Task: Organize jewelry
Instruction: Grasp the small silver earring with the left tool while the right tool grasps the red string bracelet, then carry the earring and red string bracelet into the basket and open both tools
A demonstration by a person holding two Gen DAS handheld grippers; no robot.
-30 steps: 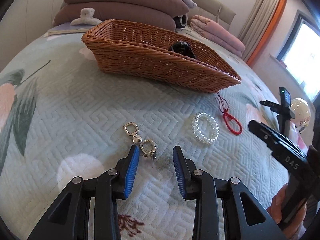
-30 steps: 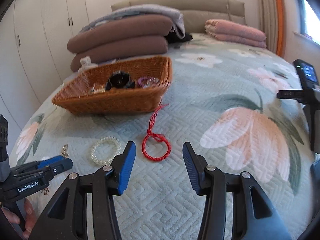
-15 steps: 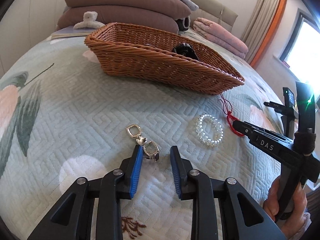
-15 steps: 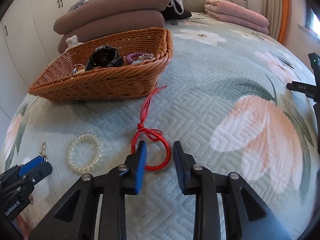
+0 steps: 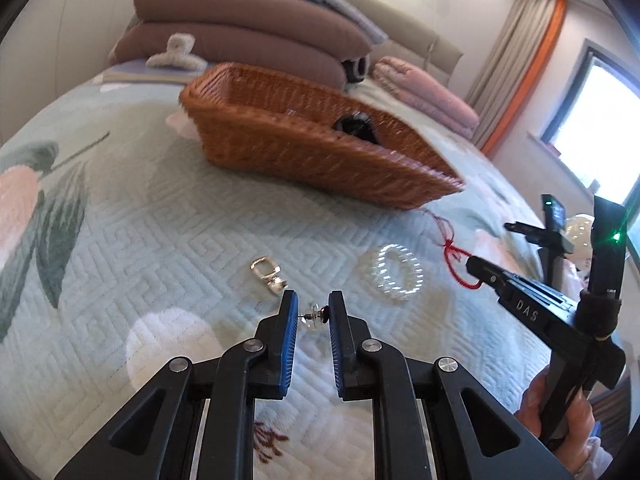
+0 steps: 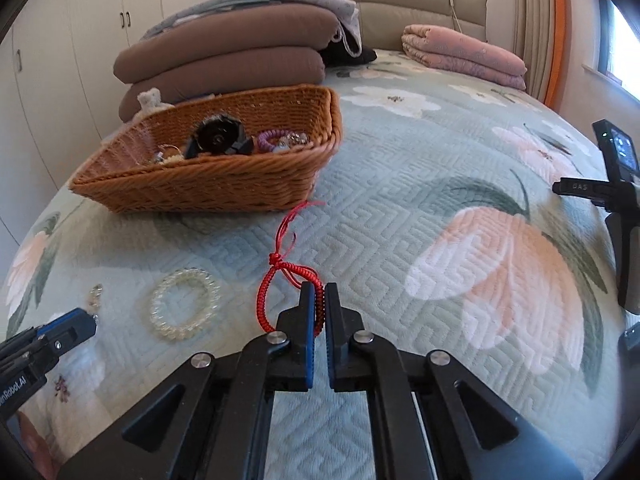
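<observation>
Now left gripper [image 5: 313, 313] pinches a glinting earring [image 5: 314, 317]; right gripper [image 6: 319, 300] clamps braided red cord [image 6: 269, 296].

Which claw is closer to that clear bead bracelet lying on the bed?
Hard to call. The left claw, shut on a small earring, sits beside the bracelet. The right claw, pinching the red cord, sits on its other side.

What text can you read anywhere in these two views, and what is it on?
"DAS": on the right gripper's black body, in the left wrist view.
"DAS": on a black bracket at the right edge.
"nRobot.AI", start cut off: on the left gripper's body.
Small screen: unreadable.
</observation>
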